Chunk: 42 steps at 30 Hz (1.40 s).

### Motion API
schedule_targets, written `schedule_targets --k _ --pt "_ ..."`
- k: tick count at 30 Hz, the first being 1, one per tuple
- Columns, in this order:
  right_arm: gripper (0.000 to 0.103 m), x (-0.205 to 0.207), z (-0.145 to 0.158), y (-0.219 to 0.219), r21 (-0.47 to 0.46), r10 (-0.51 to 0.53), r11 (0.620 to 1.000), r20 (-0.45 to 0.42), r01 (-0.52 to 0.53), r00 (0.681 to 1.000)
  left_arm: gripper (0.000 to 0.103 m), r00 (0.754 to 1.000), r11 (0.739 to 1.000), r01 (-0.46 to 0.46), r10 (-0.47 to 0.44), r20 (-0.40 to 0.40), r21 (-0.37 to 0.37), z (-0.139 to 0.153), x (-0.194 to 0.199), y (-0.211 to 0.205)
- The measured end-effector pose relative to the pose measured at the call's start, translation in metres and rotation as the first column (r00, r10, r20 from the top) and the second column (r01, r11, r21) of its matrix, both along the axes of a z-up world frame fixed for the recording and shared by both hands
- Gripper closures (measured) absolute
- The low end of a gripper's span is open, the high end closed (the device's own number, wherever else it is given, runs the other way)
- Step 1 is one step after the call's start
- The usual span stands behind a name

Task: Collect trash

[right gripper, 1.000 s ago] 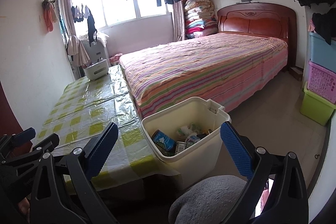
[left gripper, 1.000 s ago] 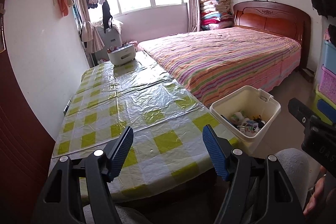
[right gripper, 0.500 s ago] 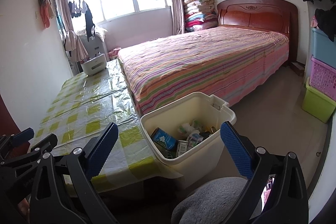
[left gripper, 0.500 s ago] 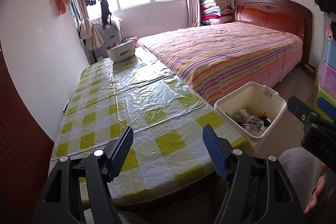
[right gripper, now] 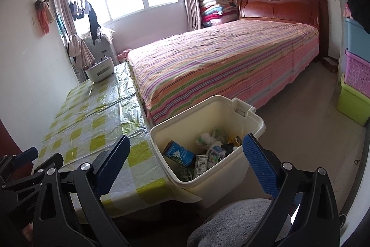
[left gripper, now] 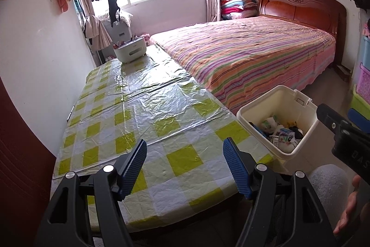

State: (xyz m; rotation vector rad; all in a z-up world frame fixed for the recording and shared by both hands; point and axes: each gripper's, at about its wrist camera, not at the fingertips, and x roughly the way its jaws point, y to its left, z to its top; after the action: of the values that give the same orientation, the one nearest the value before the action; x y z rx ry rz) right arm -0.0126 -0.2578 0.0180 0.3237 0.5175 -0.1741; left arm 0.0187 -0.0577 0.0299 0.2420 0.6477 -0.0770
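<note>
Nearest to us, a grey fuzzy cushion (right gripper: 233, 223) sits below the near edge of the table (left gripper: 148, 112), which wears a crinkled yellow-and-white checked plastic cover and runs lengthwise toward the window. At its far end stands a white caddy (left gripper: 130, 51) with handles poking out. Along the table's right edge lies the bed (right gripper: 222, 61) with a striped spread and a wooden headboard; laundry hangs over the window, and coloured crates (right gripper: 356, 75) stack by the right wall. The cream trash bin (right gripper: 254, 129) stands on the floor against the table's near right corner, open-topped, holding a blue printed can (right gripper: 179, 153), crumpled wrappers and a barcoded pack. We hold the left gripper (left gripper: 185, 166) tilted down over the table's near edge, its blue pads spread wide with nothing between them. The right gripper (right gripper: 185, 160) points down toward the bin, likewise spread and empty.
</note>
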Motion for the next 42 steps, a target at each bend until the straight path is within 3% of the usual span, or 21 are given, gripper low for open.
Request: schedule_targets --k 16,42 --pt "0.007 -0.001 -0.008 -0.023 0.039 -0.070 0.997 -0.012 0.070 0.998 0.036 0.999 0.999 0.033 -0.033 -0.015 0.040 -0.003 0.016 -0.022" --pt "0.007 0.024 -0.014 -0.009 0.027 -0.003 1.000 -0.043 0.004 0.999 0.036 0.998 0.999 0.027 -0.025 -0.052 0.030 -0.010 0.031 -0.012"
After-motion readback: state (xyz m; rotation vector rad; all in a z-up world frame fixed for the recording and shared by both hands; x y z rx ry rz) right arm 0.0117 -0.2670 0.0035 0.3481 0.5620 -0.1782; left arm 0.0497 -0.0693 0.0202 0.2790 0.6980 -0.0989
